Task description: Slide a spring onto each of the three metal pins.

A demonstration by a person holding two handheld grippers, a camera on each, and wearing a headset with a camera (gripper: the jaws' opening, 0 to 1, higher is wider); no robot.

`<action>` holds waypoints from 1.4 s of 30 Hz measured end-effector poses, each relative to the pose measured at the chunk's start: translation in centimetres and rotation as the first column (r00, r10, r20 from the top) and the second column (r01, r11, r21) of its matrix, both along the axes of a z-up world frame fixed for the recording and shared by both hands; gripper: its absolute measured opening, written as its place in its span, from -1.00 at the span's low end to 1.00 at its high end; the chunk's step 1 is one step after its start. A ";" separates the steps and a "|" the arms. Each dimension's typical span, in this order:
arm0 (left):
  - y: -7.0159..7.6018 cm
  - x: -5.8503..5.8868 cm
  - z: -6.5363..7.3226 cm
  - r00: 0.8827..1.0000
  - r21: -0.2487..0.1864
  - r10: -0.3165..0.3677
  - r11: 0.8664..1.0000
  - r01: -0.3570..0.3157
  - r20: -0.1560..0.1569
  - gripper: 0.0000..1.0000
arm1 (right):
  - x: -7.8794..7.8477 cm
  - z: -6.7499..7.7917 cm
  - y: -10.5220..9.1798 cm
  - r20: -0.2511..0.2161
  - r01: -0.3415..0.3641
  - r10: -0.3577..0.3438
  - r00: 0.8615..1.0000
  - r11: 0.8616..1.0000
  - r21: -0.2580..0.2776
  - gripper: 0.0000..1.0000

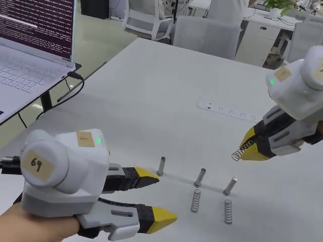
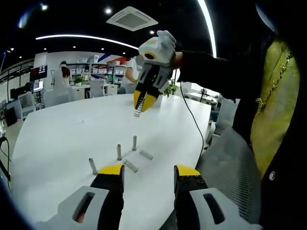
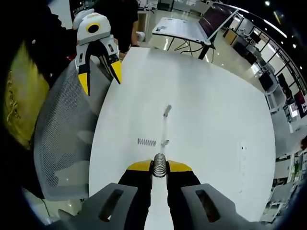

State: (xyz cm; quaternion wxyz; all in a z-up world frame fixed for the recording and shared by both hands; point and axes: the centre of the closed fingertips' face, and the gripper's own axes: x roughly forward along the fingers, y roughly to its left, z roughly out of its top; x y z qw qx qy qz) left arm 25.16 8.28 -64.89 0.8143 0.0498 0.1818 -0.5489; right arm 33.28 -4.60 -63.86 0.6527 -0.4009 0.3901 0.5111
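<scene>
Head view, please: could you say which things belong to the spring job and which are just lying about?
Job: pins, held spring, table springs, right gripper, left gripper.
Lying about: laptop, power strip, chair.

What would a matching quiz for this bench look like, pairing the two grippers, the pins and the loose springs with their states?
Things:
1. left gripper
2. right gripper
3. pins
4. loose springs

States:
A. lying flat
B. shut on a spring
C. open, holding nothing
D. standing, bare

Pairs: 1-C, 2-B, 3-D, 4-A.
</scene>
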 end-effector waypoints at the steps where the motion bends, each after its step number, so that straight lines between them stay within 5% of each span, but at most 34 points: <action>1: 0.0 0.0 0.0 1.000 0.001 0.001 1.000 -0.001 -0.001 -0.29 | 0.1 -0.2 -0.2 -0.001 0.004 -0.004 1.000 1.000 -0.009 -0.84; 9: 0.0 0.1 -0.3 1.000 0.006 0.005 1.000 -0.005 -0.003 -0.28 | 0.8 -2.6 -2.2 -0.034 0.017 -0.020 0.999 0.995 -0.094 -0.84; 23: -0.1 -0.1 -0.7 1.000 0.015 0.004 1.000 -0.004 -0.013 -0.28 | 1.3 -5.8 -3.1 -0.102 0.051 -0.064 0.993 0.991 -0.124 -0.84; 42: -0.1 0.1 -0.9 1.000 0.017 0.011 1.000 -0.010 -0.024 -0.28 | 1.8 -8.0 -3.7 -0.148 0.075 -0.094 0.985 0.989 -0.124 -0.84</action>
